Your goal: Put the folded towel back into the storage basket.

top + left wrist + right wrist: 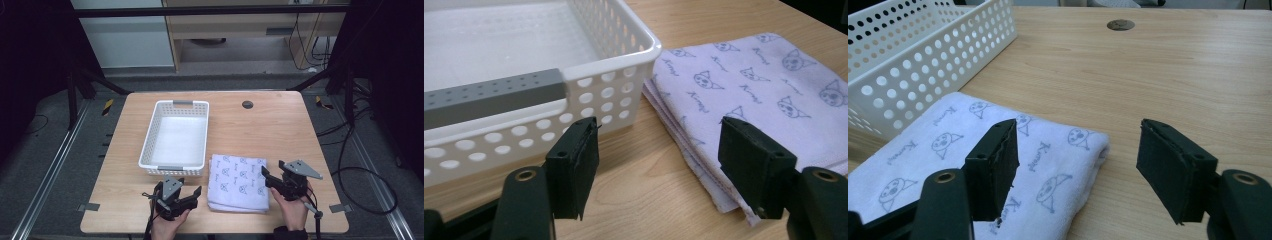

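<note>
Two tools sit low at the near edge of the wooden desk [280, 125] in the high view. The left tool [191, 191] is released, with its jaws apart, just near of the white basket [150, 145]. The right tool [271, 176] is released too, at the right edge of the folded towel [235, 182]. The towel lies flat on the desk, just right of the basket's near corner, between the two tools. A small dark round cap [247, 104] sits in the desk at the far side. Cables [370, 175] lie on the floor to the right.

From the left gripper view, the basket's grey handle [494, 95] is close on the left, and the towel lies on the right, with bare desk between the wide jaws.

From the right gripper view, the towel's corner lies under the left jaw, and bare desk shows between the jaws. The towel has little cat faces and grey writing too small to read.
</note>
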`<state>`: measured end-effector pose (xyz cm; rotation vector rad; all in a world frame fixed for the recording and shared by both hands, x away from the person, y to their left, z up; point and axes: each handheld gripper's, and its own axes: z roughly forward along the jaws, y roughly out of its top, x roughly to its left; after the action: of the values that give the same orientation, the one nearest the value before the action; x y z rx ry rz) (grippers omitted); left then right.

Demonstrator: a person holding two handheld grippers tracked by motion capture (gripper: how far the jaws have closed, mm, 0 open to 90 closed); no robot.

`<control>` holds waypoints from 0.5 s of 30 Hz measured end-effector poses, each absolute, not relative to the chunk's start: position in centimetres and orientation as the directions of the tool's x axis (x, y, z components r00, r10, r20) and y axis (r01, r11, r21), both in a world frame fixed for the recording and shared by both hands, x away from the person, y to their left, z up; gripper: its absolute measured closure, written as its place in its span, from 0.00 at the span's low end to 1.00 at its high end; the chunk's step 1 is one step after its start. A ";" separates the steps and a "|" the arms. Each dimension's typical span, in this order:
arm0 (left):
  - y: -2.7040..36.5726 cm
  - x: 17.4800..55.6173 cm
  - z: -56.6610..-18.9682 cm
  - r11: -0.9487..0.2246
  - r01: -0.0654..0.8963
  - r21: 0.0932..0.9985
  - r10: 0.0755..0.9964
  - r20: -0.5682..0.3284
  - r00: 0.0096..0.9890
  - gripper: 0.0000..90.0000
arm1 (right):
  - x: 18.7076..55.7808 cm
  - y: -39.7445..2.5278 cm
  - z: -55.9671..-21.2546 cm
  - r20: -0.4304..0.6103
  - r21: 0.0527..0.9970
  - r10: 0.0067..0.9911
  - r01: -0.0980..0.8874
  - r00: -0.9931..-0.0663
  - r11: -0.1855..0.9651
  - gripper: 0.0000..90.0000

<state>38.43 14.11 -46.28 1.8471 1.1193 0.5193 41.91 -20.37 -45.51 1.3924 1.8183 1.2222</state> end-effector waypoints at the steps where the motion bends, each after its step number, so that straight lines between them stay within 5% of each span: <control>1: 13.9 38.4 -46.3 -0.205 0.486 0.850 0.856 -0.085 0.510 0.35 | 42.0 -20.3 -45.5 0.102 0.888 0.942 0.457 -0.319 0.059 0.37; 15: 12.0 39.1 -46.7 -0.235 0.495 0.836 0.829 -0.093 0.551 0.37 | 43.1 -20.0 -45.6 0.101 0.872 0.942 0.484 -0.320 0.071 0.38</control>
<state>39.08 12.05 -46.68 1.8941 1.0782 0.4714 43.13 -20.02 -45.56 1.4122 1.8505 1.1885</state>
